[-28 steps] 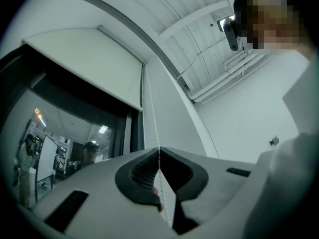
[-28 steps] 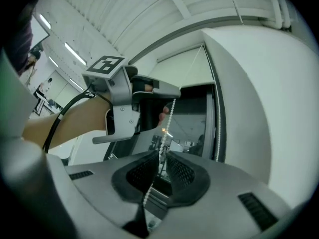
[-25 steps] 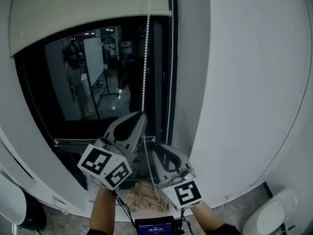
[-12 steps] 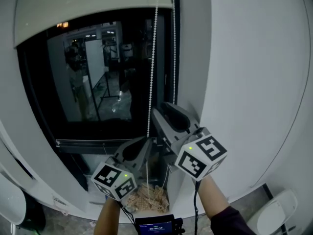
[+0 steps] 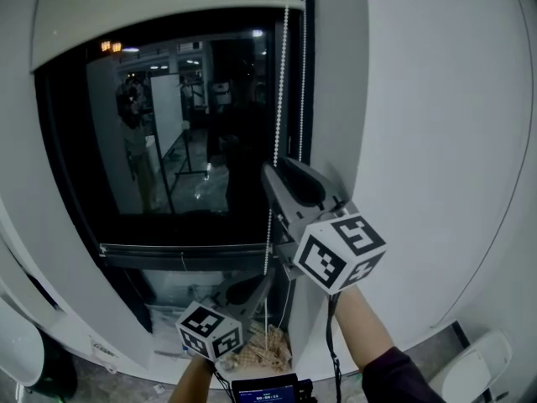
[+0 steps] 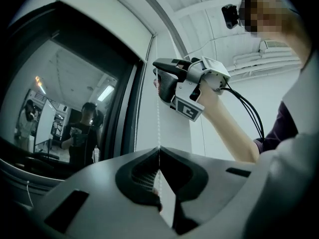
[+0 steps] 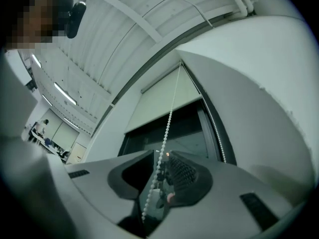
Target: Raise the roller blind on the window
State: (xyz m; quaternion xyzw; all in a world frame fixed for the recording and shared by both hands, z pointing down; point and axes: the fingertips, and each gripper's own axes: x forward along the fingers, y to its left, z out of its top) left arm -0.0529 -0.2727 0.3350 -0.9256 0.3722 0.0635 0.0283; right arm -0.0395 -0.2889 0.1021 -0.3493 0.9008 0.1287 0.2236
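The bead chain (image 5: 279, 99) hangs vertical; the left gripper (image 6: 159, 150), low on it, is closing pinched onto it. The right gripper (image 7: 160, 156), higher up the chain, straddles it, jaws apart.

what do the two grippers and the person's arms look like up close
The left gripper and right gripper are light grey moulded shells with black textured pads inside the jaws. Each carries a white cube with black square markers. Black cables run from the right one along the forearm. That arm wears a dark purple sleeve.
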